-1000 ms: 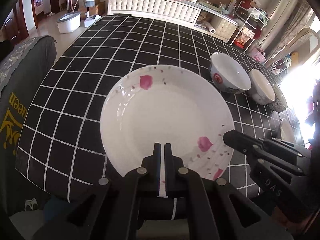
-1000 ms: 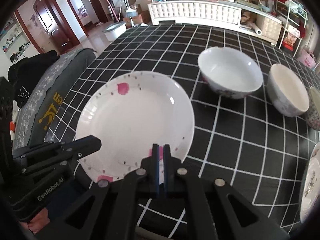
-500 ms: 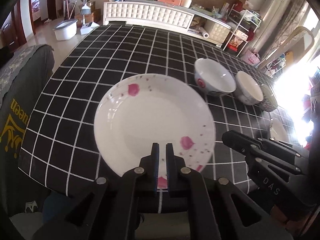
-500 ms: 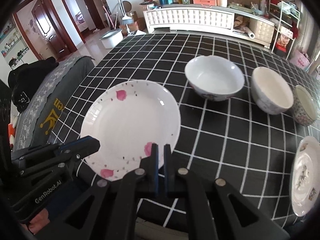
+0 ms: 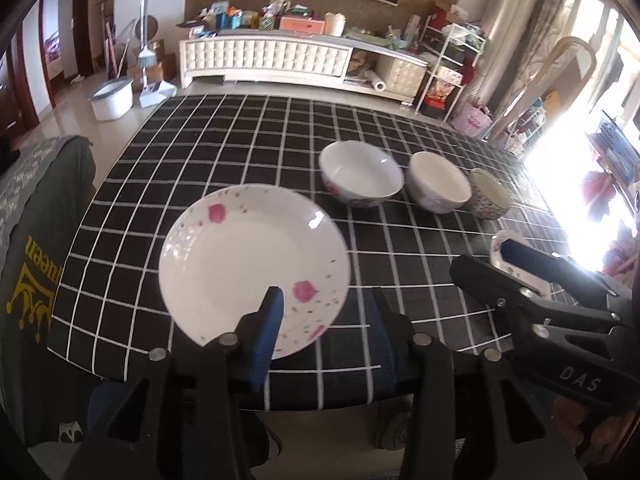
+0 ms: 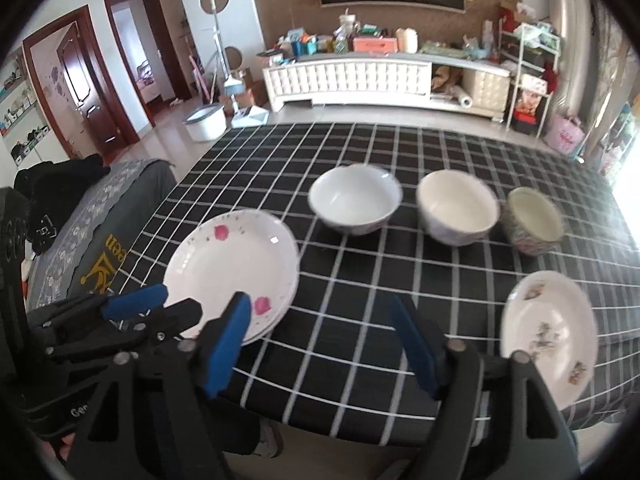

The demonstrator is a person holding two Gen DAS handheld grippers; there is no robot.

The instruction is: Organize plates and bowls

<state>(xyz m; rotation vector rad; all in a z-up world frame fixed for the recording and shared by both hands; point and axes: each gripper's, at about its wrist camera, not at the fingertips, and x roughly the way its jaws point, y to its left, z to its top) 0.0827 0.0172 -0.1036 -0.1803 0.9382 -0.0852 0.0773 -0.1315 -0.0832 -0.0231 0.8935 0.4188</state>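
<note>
I have the table [image 6: 400, 264], in its black checked cloth, filling the middle of both views. The pink plate [image 5: 248, 264] sits left of centre, near the table's near edge, and in the right wrist view a second rim shows beneath it, so I read it as a stack. Three bowls line up behind it towards the right: the big bowl [image 6: 355, 200], the cream bowl [image 6: 458, 212] and the patterned bowl [image 6: 532, 220], close together but apart. The flowered plate [image 6: 550, 340] lies lower right, close to the table's edge.

My right gripper [image 6: 324, 340] has just been opening and stands wide, nothing between its pads. My left gripper [image 5: 326, 320] has also just been opening; it is released, one pad overlapping the pink plate in the frame without gripping it.

What worries me: the flowered plate is near the edge, so a clumsy approach could push it off. Pinching a thin rim could also let it tilt and slip.
</note>
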